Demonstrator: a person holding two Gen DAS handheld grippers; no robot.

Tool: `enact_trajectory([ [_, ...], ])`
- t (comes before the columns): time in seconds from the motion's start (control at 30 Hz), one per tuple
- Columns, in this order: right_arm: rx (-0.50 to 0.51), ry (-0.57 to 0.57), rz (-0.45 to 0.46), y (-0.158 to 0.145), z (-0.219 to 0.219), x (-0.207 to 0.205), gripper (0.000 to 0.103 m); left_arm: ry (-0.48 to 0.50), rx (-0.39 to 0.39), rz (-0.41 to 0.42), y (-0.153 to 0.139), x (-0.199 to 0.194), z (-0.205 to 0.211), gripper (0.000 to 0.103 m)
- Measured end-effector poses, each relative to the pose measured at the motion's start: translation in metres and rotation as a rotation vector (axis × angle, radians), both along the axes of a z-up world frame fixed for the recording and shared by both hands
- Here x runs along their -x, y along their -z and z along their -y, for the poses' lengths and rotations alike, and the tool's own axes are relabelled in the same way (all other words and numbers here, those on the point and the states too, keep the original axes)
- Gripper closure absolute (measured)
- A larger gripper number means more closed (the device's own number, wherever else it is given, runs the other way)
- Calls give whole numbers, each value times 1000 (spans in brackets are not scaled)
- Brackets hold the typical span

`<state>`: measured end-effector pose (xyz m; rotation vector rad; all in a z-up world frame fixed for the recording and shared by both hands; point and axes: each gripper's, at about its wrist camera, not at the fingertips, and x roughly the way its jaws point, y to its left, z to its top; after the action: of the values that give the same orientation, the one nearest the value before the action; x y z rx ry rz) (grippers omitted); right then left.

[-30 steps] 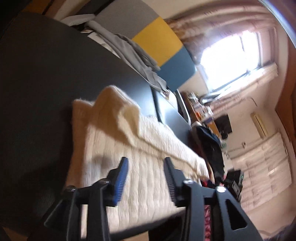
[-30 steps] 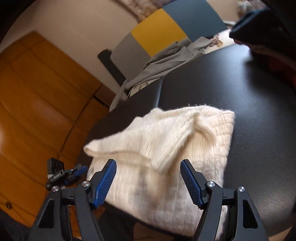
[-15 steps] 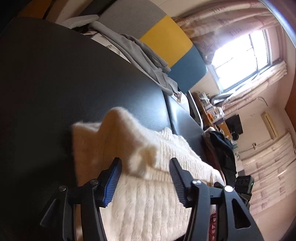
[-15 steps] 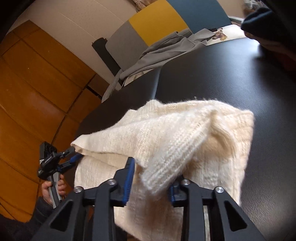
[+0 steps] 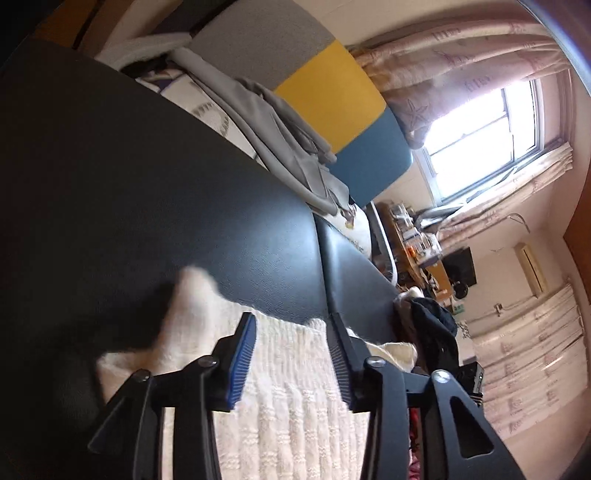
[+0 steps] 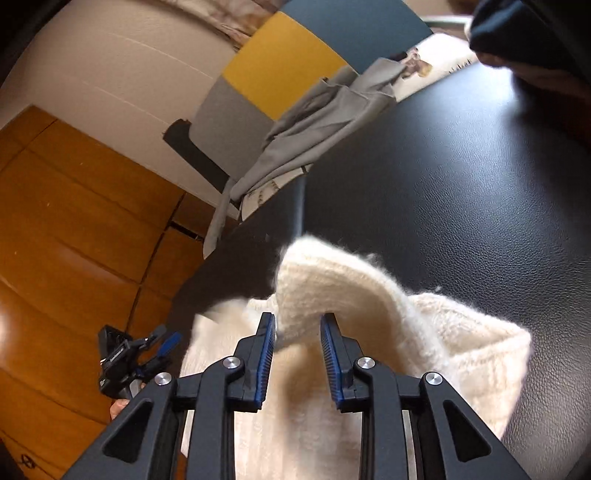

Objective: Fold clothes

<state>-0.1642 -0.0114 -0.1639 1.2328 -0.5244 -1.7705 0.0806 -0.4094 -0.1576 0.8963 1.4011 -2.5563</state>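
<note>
Right claw [image 6: 297, 332]: jaws narrow, pads closed on a raised fold of the cream knit sweater [image 6: 461, 350]. The fold arches up off the black worktop [image 6: 461, 184] just past the tips. Left claw [image 5: 291, 332]: jaws closing but apart, the sweater [image 5: 295, 406] lying under and between them, and the pads are not pressing on it.

Sweater: chunky ribbed knit, fuzzy, off-white, bunched and part-folded. It sits at the near edge of the worktop [image 5: 147, 184], one corner sticking up on the left in the left view (blurred there).

Right view only: the other claw [image 6: 166, 341], off the worktop's left edge, held in a hand [image 6: 120, 406]; orange wood panelling [image 6: 74, 240] behind it; a dark garment [image 6: 517, 29] at top right. Left view only: a bright window [image 5: 480, 136] with curtains, and a dark clothes pile [image 5: 432, 332] at the worktop's right end, just beside the sweater. Both views: a grey garment [image 6: 314, 125] draped past the far edge, in front of a grey, yellow and blue panel [image 5: 325, 92].

Room: the worktop beyond the sweater is bare up to the far edge; a seam [image 5: 321, 266] crosses it.
</note>
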Motion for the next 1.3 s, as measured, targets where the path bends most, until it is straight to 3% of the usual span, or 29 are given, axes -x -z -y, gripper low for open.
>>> enact_trajectory([
  [0.07, 21, -9, -13, -5, -6, -4, 46, -16, 14, -3, 1, -16, 1, 61],
  [0.13, 11, -25, -59, -14, -19, -14, 33, -16, 26, 13, 7, -39, -2, 60],
  [0.27, -76, -36, -160, -29, -51, -36, 33, 18, 65, 56, 20, -85, -13, 59],
  [0.4, -180, -21, -185, -27, -80, -46, 33, 69, 90, 85, 32, -111, -31, 59],
  [0.63, -277, -56, -153, -1, -88, -53, 44, 110, 127, 88, 36, -116, -52, 58],
  [0.7, -328, -86, -144, 9, -81, -55, 51, 136, 150, 110, 35, -111, -56, 61],
  [0.73, -354, -93, -150, 13, -79, -58, 60, 150, 160, 124, 34, -108, -58, 62],
  [0.77, -359, -96, -157, 14, -79, -59, 71, 154, 174, 142, 34, -106, -58, 76],
  [0.8, -360, -98, -171, 12, -79, -61, 77, 159, 186, 156, 32, -105, -59, 98],
  [0.93, -396, -124, -263, -11, -79, -75, 95, 187, 156, 72, 15, -122, -59, 97],
  [1.0, -418, -145, -306, -24, -82, -87, 95, 183, 145, 46, 10, -135, -60, 97],
  [1.07, -456, -155, -320, -25, -86, -95, 95, 172, 144, 84, 18, -142, -58, 97],
  [1.17, -490, -136, -259, -1, -97, -92, 95, 165, 138, 189, 41, -140, -55, 93],
  [1.23, -478, -118, -233, 10, -101, -90, 95, 167, 146, 194, 35, -139, -57, 88],
  [1.27, -470, -109, -222, 14, -102, -90, 95, 167, 167, 202, 29, -139, -58, 81],
  [1.3, -461, -102, -216, 16, -104, -89, 95, 153, 220, 223, 20, -139, -60, 81],
])
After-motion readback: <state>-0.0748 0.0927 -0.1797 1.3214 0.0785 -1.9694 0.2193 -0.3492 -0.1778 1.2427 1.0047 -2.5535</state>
